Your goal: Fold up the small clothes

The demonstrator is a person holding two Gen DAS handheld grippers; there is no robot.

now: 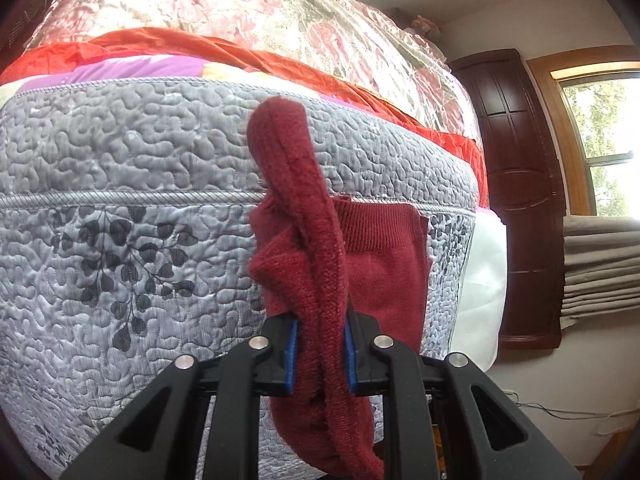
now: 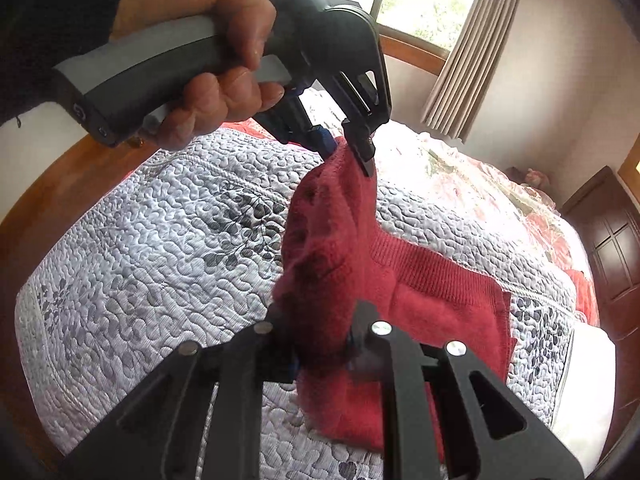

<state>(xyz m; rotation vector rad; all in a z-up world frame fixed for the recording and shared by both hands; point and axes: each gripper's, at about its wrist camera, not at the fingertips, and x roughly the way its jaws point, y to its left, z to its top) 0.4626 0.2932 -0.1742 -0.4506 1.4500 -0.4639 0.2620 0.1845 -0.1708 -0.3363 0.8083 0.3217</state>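
Red knit garment (image 2: 344,248): lifted edge strung between both grippers, rest lying on grey quilted bedspread (image 2: 168,232) | left gripper (image 2: 352,148): clamped on far end, hand (image 2: 208,64) on handle | right gripper (image 2: 320,350): pinching near end | left-wrist view: fingers (image 1: 291,354) nipped on garment fold.

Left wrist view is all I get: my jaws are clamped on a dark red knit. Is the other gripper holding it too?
Observer: Yes. The right gripper is shut on the same red garment, at a bunched part.
Operator: Where is my gripper compared with it?
Observer: The left gripper pinches the garment's raised end, above and beyond the right one.
Operator: Is the whole garment in the air?
Observer: No. Its ribbed end lies on the grey quilt; only the part between the grippers is lifted.
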